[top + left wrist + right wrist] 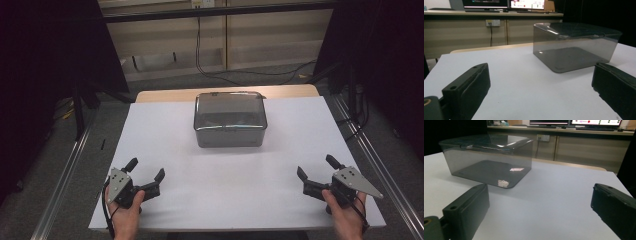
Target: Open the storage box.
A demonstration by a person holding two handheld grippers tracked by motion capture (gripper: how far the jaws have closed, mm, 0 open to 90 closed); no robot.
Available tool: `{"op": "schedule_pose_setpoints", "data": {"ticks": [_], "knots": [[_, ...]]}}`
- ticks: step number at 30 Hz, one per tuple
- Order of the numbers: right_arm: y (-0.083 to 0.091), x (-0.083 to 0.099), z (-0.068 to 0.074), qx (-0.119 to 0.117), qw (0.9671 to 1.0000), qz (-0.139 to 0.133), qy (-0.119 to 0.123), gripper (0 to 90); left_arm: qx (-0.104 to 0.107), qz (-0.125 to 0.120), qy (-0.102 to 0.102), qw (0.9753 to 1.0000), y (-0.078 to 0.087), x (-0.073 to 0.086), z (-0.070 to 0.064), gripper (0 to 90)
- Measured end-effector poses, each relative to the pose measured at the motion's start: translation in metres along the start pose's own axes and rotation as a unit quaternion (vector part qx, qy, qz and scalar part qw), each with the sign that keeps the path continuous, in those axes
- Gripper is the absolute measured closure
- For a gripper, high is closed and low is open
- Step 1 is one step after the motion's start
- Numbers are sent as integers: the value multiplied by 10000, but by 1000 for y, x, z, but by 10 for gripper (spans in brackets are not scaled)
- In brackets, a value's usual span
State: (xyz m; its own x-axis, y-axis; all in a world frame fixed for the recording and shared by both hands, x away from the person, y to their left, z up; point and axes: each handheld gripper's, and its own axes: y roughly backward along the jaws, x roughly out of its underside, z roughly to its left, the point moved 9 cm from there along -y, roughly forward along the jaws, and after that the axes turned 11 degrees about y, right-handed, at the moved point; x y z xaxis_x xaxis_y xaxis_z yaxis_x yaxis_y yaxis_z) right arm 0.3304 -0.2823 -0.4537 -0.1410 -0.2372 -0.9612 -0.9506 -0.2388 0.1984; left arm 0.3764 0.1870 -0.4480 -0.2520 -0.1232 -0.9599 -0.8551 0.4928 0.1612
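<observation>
Smoky lidded box [230, 120] sits at table [210, 190] centre-rear. Left claw [146, 176] and right claw [316, 172] rest near the front corners, jaws spread, empty. Right gripper view shows pale patches on the box floor; left gripper view shows monitors [504, 3] behind.

Monitors [504, 3] on the far desk [494, 13] are getting cut off by the top edge, screen text too small to read. Smoky container [229, 119] is hiding whatever's inside, can't tell. Both forearms are running off the bottom edge in the high view.
</observation>
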Motion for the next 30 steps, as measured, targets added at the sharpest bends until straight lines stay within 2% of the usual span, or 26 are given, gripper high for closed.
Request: {"op": "schedule_pose_setpoints", "data": {"ticks": [2, 8, 12, 17, 18, 21, 22, 24, 30], "knots": [[0, 0, 1, -17, 10000, 5, 33, 12, 86, -23, 34, 10000, -1, -1, -3, 19], [0, 0, 3, -69, 10000, -16, 57, 12, 73, 26, 47, 10000, -3, 1, -4, 21], [-4, 1, 10, -140, 9999, 63, 62, 12, 25, 71, 40, 10000, -3, 2, -3, 20], [-8, -1, 20, -298, 9995, 30, 68, 13, 57, 82, 93, 9999, -3, 3, -4, 21], [-8, -1, 22, -325, 9995, 46, 19, 13, 61, 66, 133, 9999, -2, 2, -4, 20], [-10, -2, 26, -390, 9992, 44, 33, 15, 23, 15, 79, 10000, -2, 1, -3, 21], [-14, -3, 30, -448, 9989, 92, -101, 22, 30, -29, 113, 9999, -1, 0, -3, 21], [-17, -5, 34, -535, 9984, 60, -195, 24, 30, -33, 138, 9999, 1, 0, -4, 20], [-23, -10, 42, -600, 9982, 10, -44, 21, 23, -4, 132, 9999, 0, 0, -3, 21]]}}
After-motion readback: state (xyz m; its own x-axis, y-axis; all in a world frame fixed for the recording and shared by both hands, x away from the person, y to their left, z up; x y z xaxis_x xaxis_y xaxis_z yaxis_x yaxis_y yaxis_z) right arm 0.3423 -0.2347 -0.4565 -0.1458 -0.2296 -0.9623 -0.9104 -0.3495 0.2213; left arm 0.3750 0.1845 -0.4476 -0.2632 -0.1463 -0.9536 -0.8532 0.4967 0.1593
